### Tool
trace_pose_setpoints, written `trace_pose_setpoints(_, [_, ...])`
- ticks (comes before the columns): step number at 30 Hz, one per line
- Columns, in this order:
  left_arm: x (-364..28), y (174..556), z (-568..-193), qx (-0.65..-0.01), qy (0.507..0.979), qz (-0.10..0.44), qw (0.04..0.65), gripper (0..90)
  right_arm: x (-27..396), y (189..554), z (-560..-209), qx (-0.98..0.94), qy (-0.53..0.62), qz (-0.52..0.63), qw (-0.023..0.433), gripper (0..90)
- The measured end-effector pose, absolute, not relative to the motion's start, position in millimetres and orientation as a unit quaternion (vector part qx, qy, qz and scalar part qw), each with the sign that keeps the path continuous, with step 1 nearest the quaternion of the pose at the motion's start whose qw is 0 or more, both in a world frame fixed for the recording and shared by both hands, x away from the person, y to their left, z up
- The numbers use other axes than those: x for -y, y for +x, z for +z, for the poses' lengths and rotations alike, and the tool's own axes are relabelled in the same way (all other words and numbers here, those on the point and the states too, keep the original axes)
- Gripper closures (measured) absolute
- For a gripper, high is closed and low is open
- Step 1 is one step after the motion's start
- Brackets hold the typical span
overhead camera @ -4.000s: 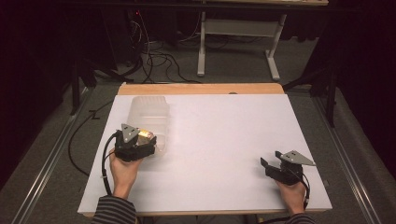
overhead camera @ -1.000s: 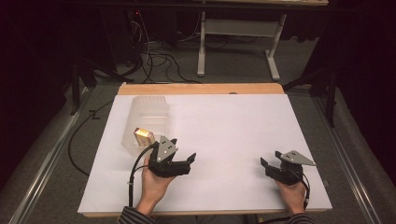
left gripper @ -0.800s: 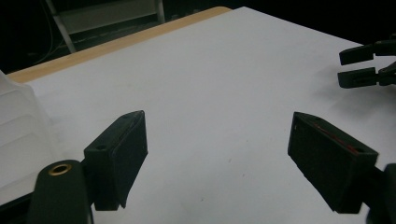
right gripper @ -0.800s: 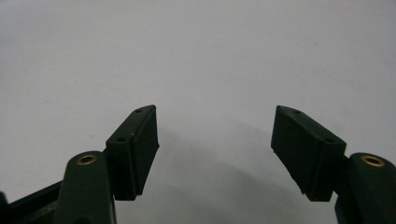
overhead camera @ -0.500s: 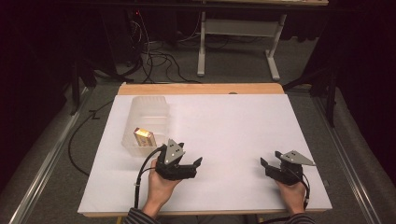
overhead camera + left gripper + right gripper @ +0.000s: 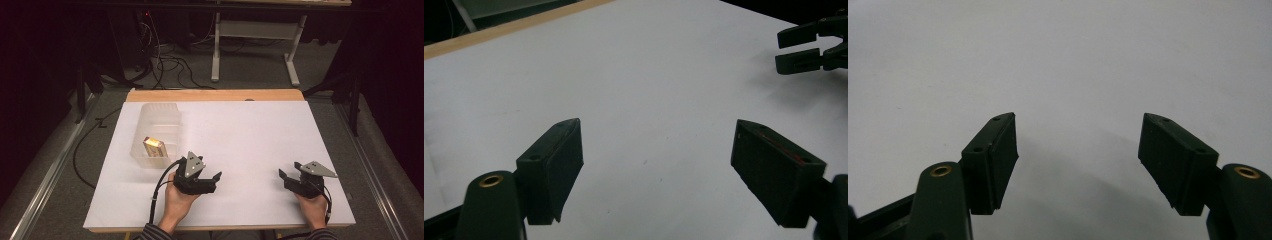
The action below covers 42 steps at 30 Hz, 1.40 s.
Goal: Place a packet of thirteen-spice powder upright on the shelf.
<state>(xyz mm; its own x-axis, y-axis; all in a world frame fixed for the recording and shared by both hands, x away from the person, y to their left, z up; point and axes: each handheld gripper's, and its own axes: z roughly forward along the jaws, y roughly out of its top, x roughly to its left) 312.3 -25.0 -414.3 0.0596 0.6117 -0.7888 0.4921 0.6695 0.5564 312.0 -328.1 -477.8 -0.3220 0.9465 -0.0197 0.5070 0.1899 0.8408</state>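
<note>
The left tongs (image 6: 216, 178), spread and just narrowing on nothing, lie near the clear bin (image 6: 156, 131) holding what looks like a small box (image 6: 154, 147); the right tongs (image 6: 283, 177) gape empty. A careless sweep could tip the bin.

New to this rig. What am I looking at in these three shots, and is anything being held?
No robot arm: a person holds a two-jaw gripper in each hand. The high view looks down on a white table; the other two come from cameras riding on each gripper, looking along its black jaws. On the table stands a clear plastic bin with a small yellow box inside. The left gripper and right gripper rest near the front edge, both open and empty. The left jaws have just been closing, with nothing between them.
</note>
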Motion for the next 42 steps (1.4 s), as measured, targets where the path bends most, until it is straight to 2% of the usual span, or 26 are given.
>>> trace_pose_setpoints(18, [38, 329, -434, -0.715, 0.389, 0.044, 0.580, 22.0, 328, 312, -478, -0.716, 0.509, 0.383, 0.284, 32.4])
trace_pose_setpoints(37, [52, 347, -462, -0.704, 0.394, 0.094, 0.583, 22.5, 328, 312, -478, -0.715, 0.512, 0.383, 0.283, 32.4])
trace_pose_setpoints(41, [51, 352, -467, -0.709, 0.383, 0.096, 0.584, 22.4, 328, 312, -478, -0.715, 0.512, 0.384, 0.283, 32.4])
trace_pose_setpoints(42, [52, 353, -467, -0.721, 0.368, 0.092, 0.580, 22.3, 328, 312, -478, -0.715, 0.511, 0.384, 0.283, 32.4])
